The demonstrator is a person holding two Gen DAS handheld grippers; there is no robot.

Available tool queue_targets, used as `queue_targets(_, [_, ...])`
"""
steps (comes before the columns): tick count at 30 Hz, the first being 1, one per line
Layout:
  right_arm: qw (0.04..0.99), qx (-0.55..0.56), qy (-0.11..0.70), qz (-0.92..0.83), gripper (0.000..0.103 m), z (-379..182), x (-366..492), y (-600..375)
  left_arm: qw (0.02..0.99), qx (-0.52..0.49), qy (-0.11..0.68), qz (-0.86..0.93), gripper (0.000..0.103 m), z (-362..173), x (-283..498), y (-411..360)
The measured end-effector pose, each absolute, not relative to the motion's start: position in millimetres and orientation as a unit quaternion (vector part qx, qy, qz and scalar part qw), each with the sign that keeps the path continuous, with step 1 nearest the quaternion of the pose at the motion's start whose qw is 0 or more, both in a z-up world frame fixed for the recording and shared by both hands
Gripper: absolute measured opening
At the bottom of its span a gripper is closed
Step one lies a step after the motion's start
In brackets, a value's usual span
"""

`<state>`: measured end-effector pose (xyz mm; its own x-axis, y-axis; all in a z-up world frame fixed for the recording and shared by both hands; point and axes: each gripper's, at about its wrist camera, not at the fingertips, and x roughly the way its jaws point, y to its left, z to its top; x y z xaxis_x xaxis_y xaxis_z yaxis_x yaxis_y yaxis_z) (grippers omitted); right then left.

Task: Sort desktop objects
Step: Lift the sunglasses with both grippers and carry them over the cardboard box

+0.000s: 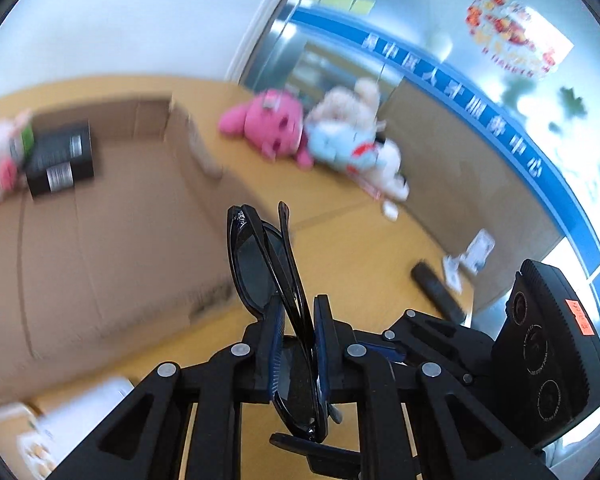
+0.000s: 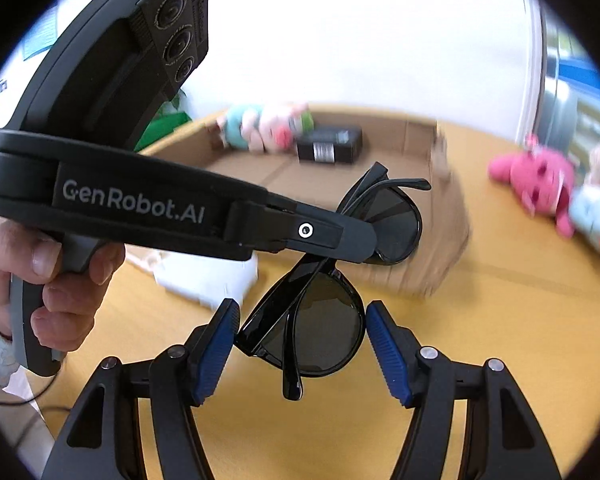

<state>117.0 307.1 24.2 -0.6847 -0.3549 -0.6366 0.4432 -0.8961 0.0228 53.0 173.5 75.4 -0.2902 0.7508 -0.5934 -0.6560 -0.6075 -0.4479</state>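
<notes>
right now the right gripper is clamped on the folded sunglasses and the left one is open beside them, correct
No, it is the reverse. The left gripper is clamped on the folded sunglasses, as the left wrist view shows. In the right wrist view, the right gripper is open, its pads either side of the lower lens.

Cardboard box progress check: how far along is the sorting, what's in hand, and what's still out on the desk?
Done: the cardboard box already holds a black box and plush toys. In hand: the left gripper is shut on folded sunglasses, with the right gripper open around one lens. Left: the pink plush, pale plush and remote lie on the desk.
</notes>
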Motion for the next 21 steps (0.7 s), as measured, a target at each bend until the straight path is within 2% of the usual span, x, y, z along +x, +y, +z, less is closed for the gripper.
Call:
queue_targets(5, [0.233, 0.284, 0.102, -0.924, 0.065, 71.3, 89.4, 296.5, 0.439, -0.357, -0.048, 0.823, 0.012, 126.8, 26.2, 164.8])
queue_targets(14, [0.264, 0.234, 0.131, -0.927, 0.065, 139.0, 0.9, 281.0, 0.429, -0.32, -0.06, 0.843, 0.012, 197.3, -70.3, 153.9])
queue_targets(17, [0.274, 0.247, 0.134, -0.92, 0.065, 145.2, -37.0, 278.2, 0.422, -0.328, -0.061, 0.843, 0.012, 204.3, -107.3, 155.1])
queue_targets(21, [0.285, 0.297, 0.123, -0.903, 0.065, 131.4, -95.6, 277.2, 0.413, -0.367, -0.082, 0.829, 0.011, 183.7, -165.4, 159.3])
